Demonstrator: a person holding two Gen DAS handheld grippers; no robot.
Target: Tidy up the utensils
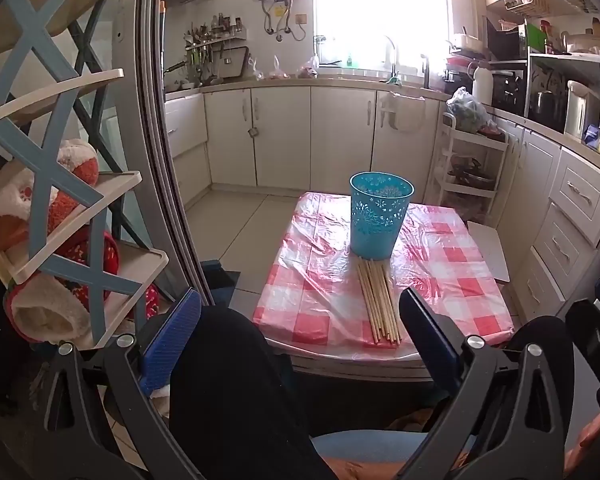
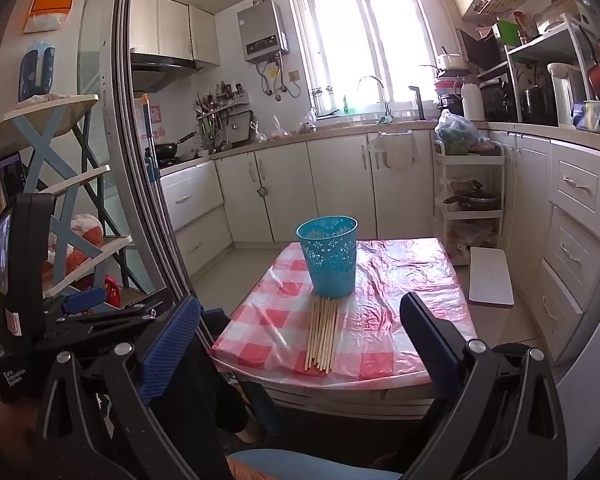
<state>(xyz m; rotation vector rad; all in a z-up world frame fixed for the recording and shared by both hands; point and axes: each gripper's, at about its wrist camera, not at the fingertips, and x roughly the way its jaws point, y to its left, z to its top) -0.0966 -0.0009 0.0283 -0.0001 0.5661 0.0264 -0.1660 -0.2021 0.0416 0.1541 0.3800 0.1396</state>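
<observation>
Reading "Data Acquisition System" on left tool (image 2: 80, 300) casing.

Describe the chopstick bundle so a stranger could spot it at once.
Find the small table with the pink-and-white checked plastic cover in the kitchen. On it stands a blue perforated cup; the chopsticks lie flat at its base, pale wooden sticks, the only loose utensils there.

Checked-cloth table (image 1: 452, 276) bears a blue basket (image 1: 380, 216) and chopsticks (image 1: 378, 300) touching its base

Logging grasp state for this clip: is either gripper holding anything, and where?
Nothing is held. Both grippers' jaws stand open and empty, short of the table; the chopsticks lie before the blue basket.
</observation>
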